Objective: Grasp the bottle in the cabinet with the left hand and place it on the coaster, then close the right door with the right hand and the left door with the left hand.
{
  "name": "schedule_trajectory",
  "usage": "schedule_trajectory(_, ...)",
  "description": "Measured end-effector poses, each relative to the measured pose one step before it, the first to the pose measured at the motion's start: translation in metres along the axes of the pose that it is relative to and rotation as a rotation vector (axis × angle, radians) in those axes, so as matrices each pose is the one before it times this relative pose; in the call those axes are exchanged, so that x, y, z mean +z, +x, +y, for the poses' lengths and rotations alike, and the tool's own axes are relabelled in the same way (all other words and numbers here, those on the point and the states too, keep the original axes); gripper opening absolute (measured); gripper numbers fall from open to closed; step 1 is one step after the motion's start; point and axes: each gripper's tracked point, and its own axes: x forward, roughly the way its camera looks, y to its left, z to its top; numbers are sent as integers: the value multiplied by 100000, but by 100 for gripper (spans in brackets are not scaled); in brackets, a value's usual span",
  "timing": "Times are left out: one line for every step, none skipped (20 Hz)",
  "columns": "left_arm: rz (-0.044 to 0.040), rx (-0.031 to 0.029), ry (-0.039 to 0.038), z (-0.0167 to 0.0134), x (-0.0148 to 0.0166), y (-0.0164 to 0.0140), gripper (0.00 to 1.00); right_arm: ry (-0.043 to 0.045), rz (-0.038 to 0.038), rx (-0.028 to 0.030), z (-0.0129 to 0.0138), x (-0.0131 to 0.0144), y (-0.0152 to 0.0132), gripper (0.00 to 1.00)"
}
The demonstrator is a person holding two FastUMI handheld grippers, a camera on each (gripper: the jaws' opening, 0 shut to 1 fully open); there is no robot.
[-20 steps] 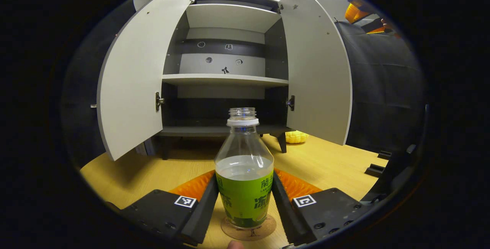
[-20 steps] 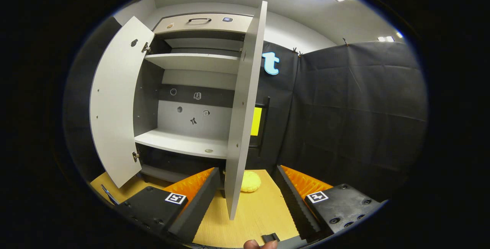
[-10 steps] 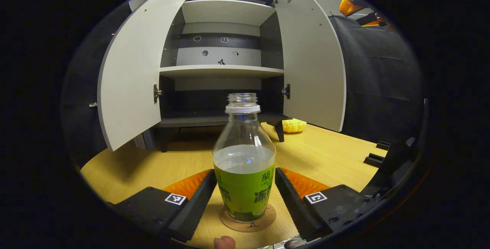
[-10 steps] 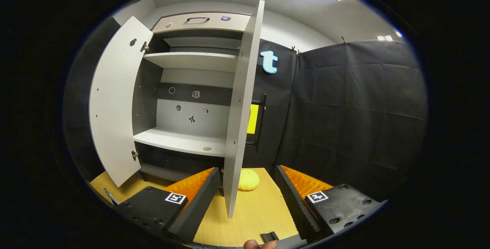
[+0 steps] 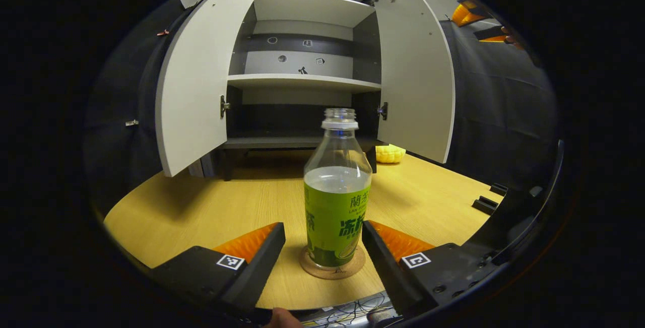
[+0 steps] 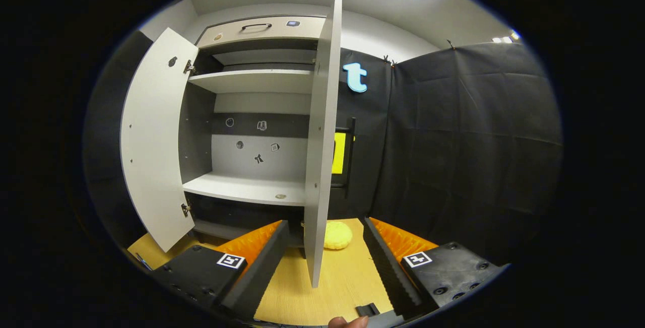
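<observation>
Wooden table (image 5: 211,212), bottle (image 5: 336,202) on coaster (image 5: 332,270), left gripper (image 5: 322,247) wide, clear, right gripper (image 6: 325,247) wide, empty

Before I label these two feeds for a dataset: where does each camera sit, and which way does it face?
Left gripper view: rides the left tongs, facing the bottle on its coaster and the open cabinet; a fingertip at bottom.
Right gripper view: rides the right tongs, facing the right door edge-on; a fingertip at bottom.
Shared: cabinet, both doors, yellow corn toy, wooden table.
</observation>
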Motion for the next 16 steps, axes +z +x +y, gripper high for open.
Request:
schedule_trajectory(-443,864,-855,339,692,-711,97,251,207,64,-220,-14,167,98)
schedule_trajectory(-602,1310,-793,550,931,-614,98,422,22,-123,-281,75,154,98)
schedule_trajectory(-832,938,-916,353,939,-536,98,663,-425,-144,-333,220,100,98)
schedule_trajectory(-1169,1031,-312,410,1178,-504,97,797,-574,-162,-285,225,171,98)
schedule_trajectory(-1303,1405,329,333,1207,-792,97,755,-798,-10,-263,296,115,98)
schedule_trajectory(-1174,1685,549,528,1313,-529,96,1048,-1454,192,-235,507,168,98)
schedule_trajectory(-1393,1513,127,528,1364,-455,96,1360,-1624,161,-270,468,290,98)
schedule_trajectory(-1302,1289,-117,443,1547,-450,96,1031,-605,42,-330,214,503,98)
schedule_trajectory(-890,1218,459,393,1571,-351,96,548,227,158,-386,42,467,98)
schedule_trajectory(-1264,1763,701,531,1503,-375,96,415,310,-233,-707,-32,434,98)
schedule_trajectory(-1352,1942,302,482,1601,-365,96,518,214,-1008,-950,14,628,98)
schedule_trajectory(-1557,2583,-764,644,1688,-259,96,1204,610,-734,-969,-16,724,98)
schedule_trajectory(-726,2816,-1981,507,1301,-223,96,1922,839,-301,-788,-22,738,98)
schedule_trajectory(-409,3037,-2683,497,1334,-218,96,1415,828,41,-722,-19,851,98)
schedule_trajectory(-759,3805,-2116,543,1213,-172,96,224,431,295,-686,67,824,98)
schedule_trajectory(-655,3785,-642,561,1383,109,96,-385,-311,130,-809,84,859,98)
